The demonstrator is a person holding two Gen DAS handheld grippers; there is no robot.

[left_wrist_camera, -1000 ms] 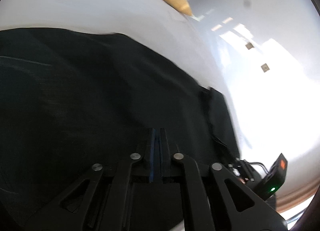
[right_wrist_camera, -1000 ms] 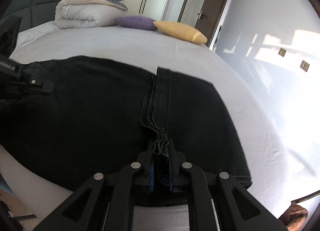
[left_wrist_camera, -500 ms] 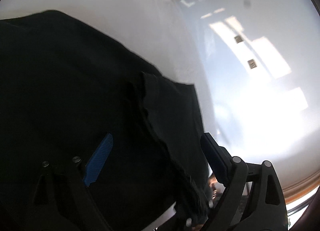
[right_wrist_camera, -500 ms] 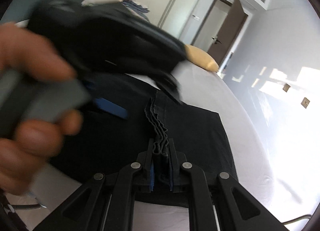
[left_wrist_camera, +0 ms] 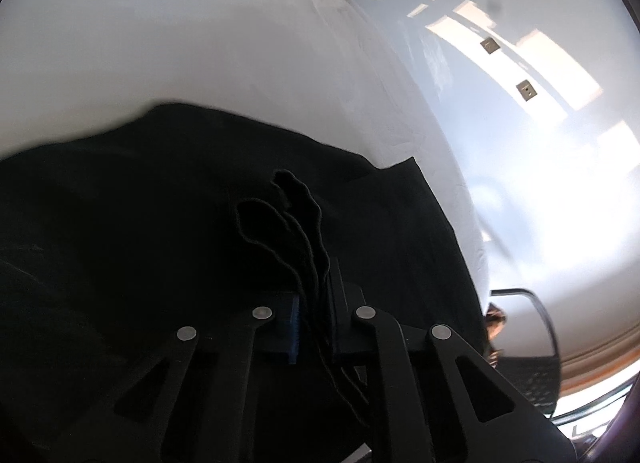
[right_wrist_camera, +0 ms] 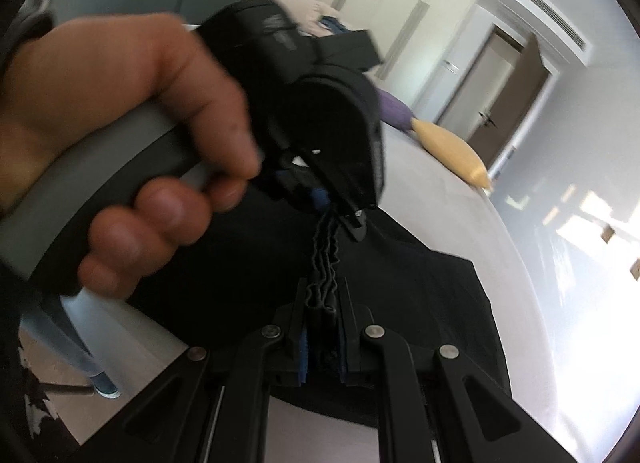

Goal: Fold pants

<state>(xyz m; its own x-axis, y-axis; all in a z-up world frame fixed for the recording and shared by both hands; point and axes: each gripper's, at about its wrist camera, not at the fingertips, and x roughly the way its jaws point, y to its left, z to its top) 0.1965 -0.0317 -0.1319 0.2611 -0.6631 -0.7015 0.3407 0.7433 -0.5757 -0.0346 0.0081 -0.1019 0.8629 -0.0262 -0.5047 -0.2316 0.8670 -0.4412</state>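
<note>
The black pants (left_wrist_camera: 168, 231) lie spread on the grey bed (left_wrist_camera: 200, 47), and both grippers now hold the same bunched edge of the fabric. In the left wrist view, the left gripper (left_wrist_camera: 314, 319) has its jaws closing on several wavy layers of the cloth edge, which stand up between the blue pads (left_wrist_camera: 295, 323); half a second ago these jaws were spread wide with only loose cloth lying between them, and one second ago they were pressed together with nothing visible in them. In the right wrist view, the right gripper (right_wrist_camera: 322, 327) pinches the folded stack of edges as it did in both earlier frames, with the jaws nearly together around the cloth. The left gripper appears in this view too, held in the person's left hand (right_wrist_camera: 120, 151), which now fills the left part of the frame and is closer to the camera than half a second ago; one second ago that gripper was far at the left edge. Its tip now bites the same cloth ridge just above the right gripper. A yellow pillow (right_wrist_camera: 452, 151) and a purple pillow (right_wrist_camera: 394, 111) lie on the far side of the bed, near an open door (right_wrist_camera: 508, 103)
</note>
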